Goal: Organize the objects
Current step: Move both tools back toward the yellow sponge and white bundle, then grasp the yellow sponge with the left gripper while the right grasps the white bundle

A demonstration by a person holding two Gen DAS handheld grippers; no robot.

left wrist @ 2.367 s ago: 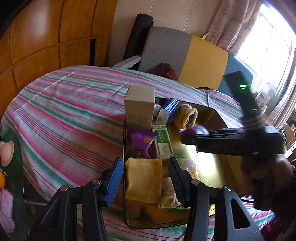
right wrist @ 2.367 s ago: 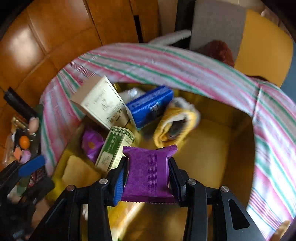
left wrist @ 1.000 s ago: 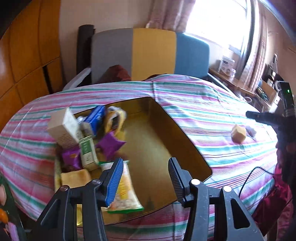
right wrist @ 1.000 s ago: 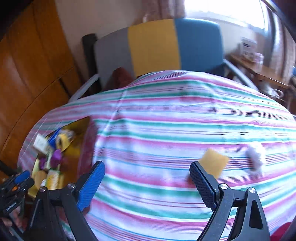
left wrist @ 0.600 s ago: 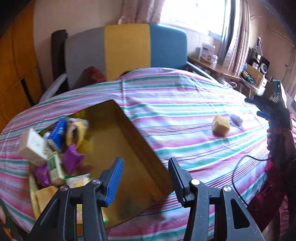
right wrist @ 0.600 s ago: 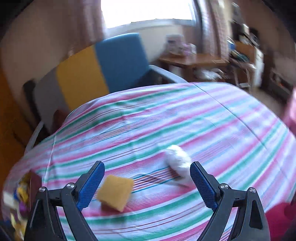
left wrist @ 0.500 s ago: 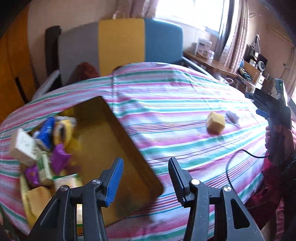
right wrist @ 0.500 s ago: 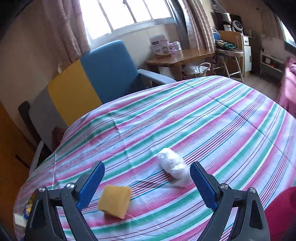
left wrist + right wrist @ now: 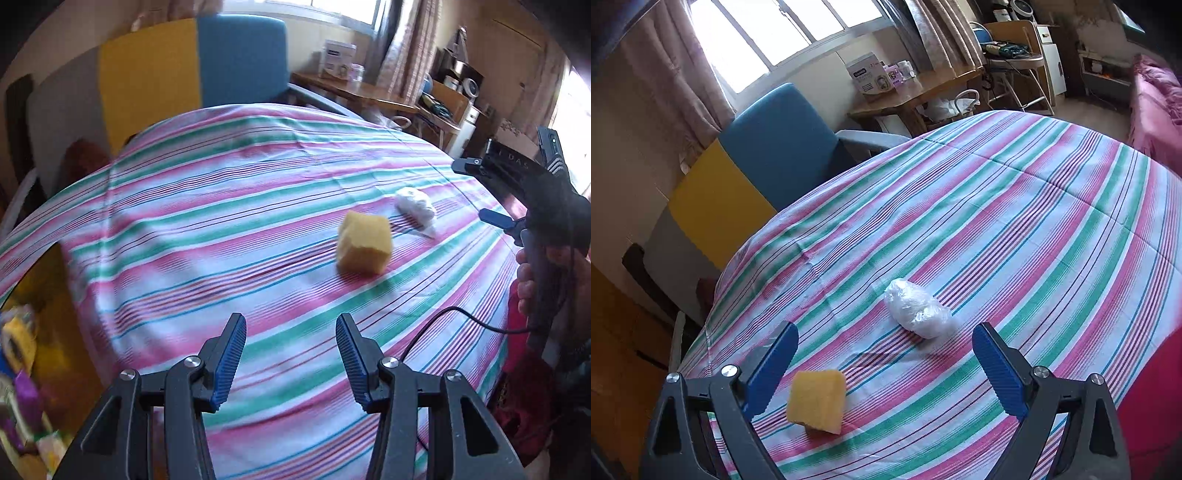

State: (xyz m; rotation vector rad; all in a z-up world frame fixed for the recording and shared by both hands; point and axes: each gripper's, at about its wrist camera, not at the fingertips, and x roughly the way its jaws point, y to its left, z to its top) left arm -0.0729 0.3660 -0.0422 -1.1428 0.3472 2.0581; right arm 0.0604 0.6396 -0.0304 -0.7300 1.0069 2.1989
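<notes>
On striped tablecloth (image 9: 1015, 206): yellow sponge (image 9: 817, 400) left of white wrapped bundle (image 9: 918, 308), near it, apart. My left gripper (image 9: 291, 363) half-spread, empty, short of sponge. My right gripper (image 9: 884, 369) wide, empty, bundle just beyond fingertips.

The left gripper (image 9: 291, 356) is pointing downward at a slant over the near part of the table, and its two blue-padded fingers (image 9: 229, 361) are standing apart with nothing between them. The right gripper (image 9: 882, 365) is also tilting down, and its jaws are spreading wider than the left ones, with no pad pressing on anything. In the left wrist view, the right gripper (image 9: 496, 219) is appearing near the right edge of the table, a bare hand (image 9: 550, 277) is wrapping around its handle from below, and a thin black cable is hanging from it toward the table edge
</notes>
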